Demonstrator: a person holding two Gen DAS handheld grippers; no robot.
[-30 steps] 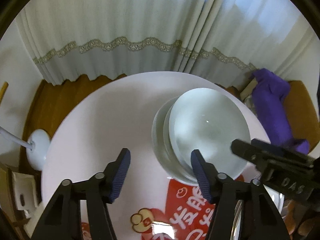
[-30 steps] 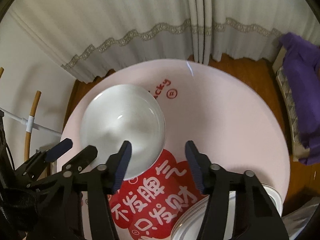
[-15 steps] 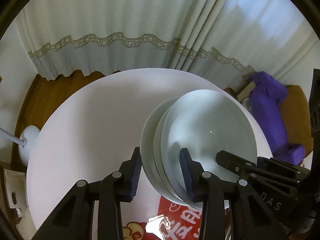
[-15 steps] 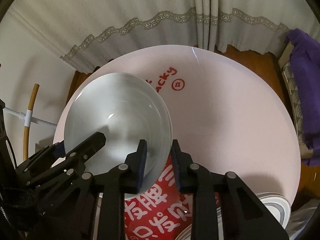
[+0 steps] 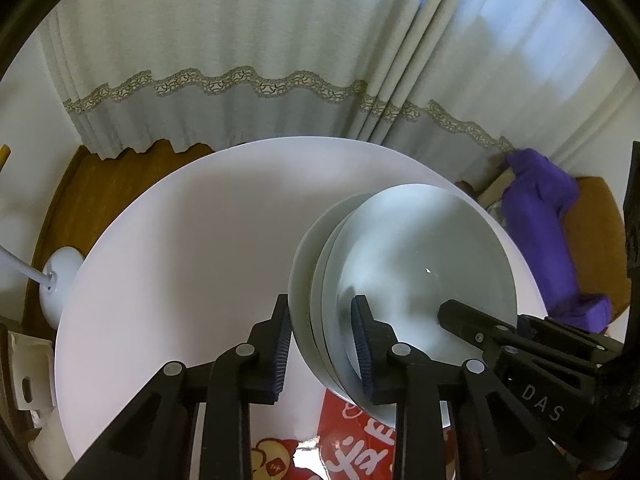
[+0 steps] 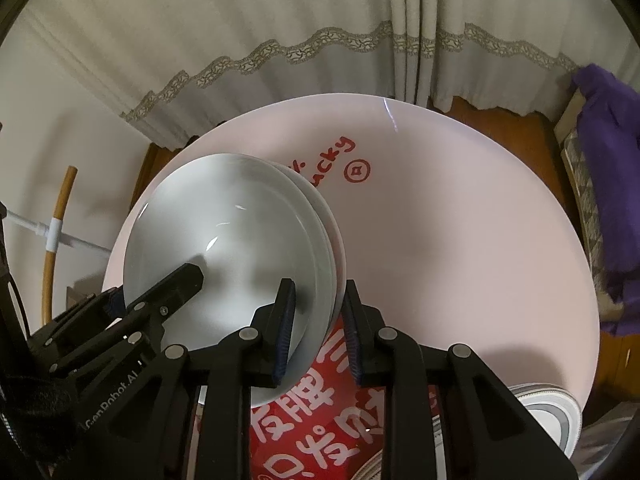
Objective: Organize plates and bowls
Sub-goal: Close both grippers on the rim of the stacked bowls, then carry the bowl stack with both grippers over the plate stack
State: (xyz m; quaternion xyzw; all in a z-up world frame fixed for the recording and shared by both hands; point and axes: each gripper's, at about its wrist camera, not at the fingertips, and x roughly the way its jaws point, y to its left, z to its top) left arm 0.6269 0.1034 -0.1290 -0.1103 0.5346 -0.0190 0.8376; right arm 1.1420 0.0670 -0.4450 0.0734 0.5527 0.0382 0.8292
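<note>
1. We see the stacked bowls [image 5: 420, 264] as glossy white ceramic; small bright highlights sit on the smooth glaze.
2. The round table [image 6: 460, 240] has a smooth, pale pink top with a soft sheen and red printed letters.
3. The left gripper [image 5: 323, 350] and the right gripper [image 6: 316, 332] look like matt black plastic, with dark blue ribbed pads and small shiny metal pins.
4. The curtain [image 5: 240, 40] is matt woven cloth with a lace band.
5. The floor [image 5: 100, 184] is brown polished wood.
6. The purple cloth [image 5: 536, 232] looks soft and matt.

White bowls [image 6: 224, 240], pink table [image 6: 460, 240] with red lettering, purple cloth [image 5: 536, 232].
</note>
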